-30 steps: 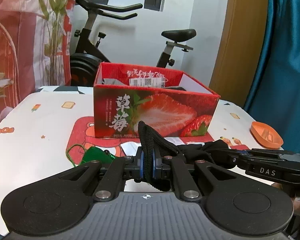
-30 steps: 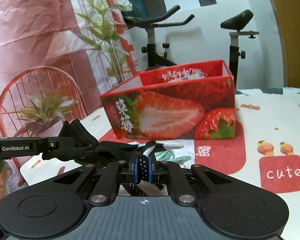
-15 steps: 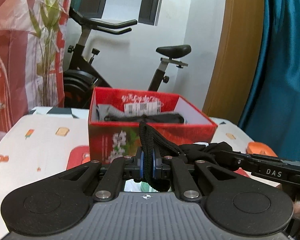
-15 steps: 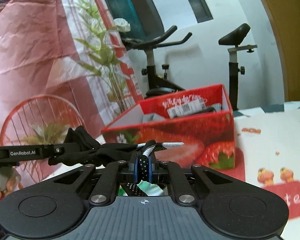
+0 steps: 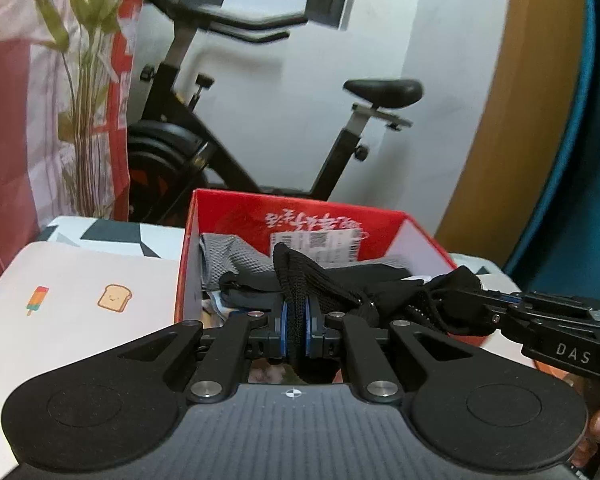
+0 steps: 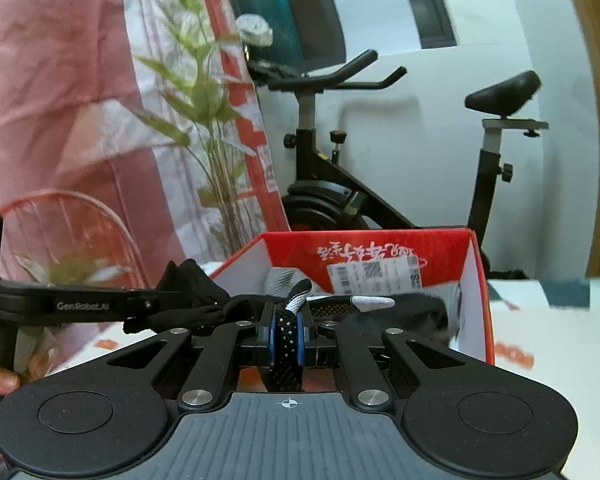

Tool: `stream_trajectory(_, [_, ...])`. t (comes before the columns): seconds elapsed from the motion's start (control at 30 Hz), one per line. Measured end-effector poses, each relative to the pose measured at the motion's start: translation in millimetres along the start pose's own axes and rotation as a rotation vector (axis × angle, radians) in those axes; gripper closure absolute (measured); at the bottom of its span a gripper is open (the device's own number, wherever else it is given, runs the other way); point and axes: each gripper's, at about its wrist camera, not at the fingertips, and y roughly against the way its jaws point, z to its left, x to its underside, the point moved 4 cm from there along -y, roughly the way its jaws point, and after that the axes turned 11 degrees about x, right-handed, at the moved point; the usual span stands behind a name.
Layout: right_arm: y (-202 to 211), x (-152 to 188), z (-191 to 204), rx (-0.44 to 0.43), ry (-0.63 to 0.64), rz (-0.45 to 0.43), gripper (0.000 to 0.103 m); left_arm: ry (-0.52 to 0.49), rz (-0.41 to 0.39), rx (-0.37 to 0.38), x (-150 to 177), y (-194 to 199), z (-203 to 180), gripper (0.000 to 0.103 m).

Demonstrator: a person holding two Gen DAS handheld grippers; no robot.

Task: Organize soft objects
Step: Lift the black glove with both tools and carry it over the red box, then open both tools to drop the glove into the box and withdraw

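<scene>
A black knit glove is stretched between both grippers. My left gripper is shut on one end of it. My right gripper is shut on the other end, where the glove has white dots and grey fingertips. Each gripper shows in the other's view, the right gripper at the right and the left gripper at the left. The glove hangs above the near edge of the red strawberry box, also in the right wrist view. The box holds grey mesh cloth and dark items.
The box stands on a table with a white cartoon-print cloth. A black exercise bike stands behind the table. A pink plant-print curtain hangs at the left, a teal curtain at the right.
Both grippers have risen and moved forward with the glove, from low in front of the box to above its near edge. The inside of the box now shows.
</scene>
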Motion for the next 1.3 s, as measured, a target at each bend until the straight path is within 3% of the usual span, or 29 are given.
stream_trajectory(0.2, [-53.4,-17.0,-11.3,0.064,0.037,0.073,0.094,0.051,0.052,-0.013,-16.8,-43.1,22.0,0.094])
stream_trajectory(0.4, [-76.7,-27.3,-23.1,0.163,0.078,0.008,0.094,0.005,0.025,0.0,-31.8,-61.8,21.9,0.094])
stream_trajectory(0.73, [-133.6,0.0,-24.4,0.146,0.094,0.246,0.094,0.021,0.21,-0.053,-8.1,-97.4,38.3,0.094])
stream_trajectory(0.87, [-148.2,1.6,-23.9,0.122,0.084,0.329,0.094,0.019,0.234,-0.061,-8.1,-102.4,42.9,0.094])
stream_trajectory(1.1, [-158.1,5.7,-25.6,0.162,0.067,0.478,0.091,0.005,0.243,-0.048,-7.2,-106.9,42.3,0.091])
stream_trajectory(1.13, [-156.0,4.7,-26.3,0.18,0.063,0.477,0.087,-0.003,0.228,-0.038,-8.3,-103.6,40.3,0.087])
stream_trajectory(1.2, [-149.0,2.4,-25.0,0.19,0.072,0.45,0.082,-0.032,0.215,-0.048,-10.0,-96.3,34.8,0.069])
stream_trajectory(1.23, [-145.9,1.5,-24.6,0.199,0.083,0.437,0.082,-0.045,0.206,-0.051,-11.1,-92.2,32.6,0.054])
stream_trajectory(1.27, [-142.3,0.1,-24.3,0.208,0.089,0.424,0.08,-0.057,0.193,-0.054,-12.1,-86.3,30.8,0.046])
stream_trajectory(1.3, [-137.5,-1.0,-23.5,0.214,0.09,0.411,0.078,-0.063,0.18,-0.057,-13.7,-81.9,29.3,0.045])
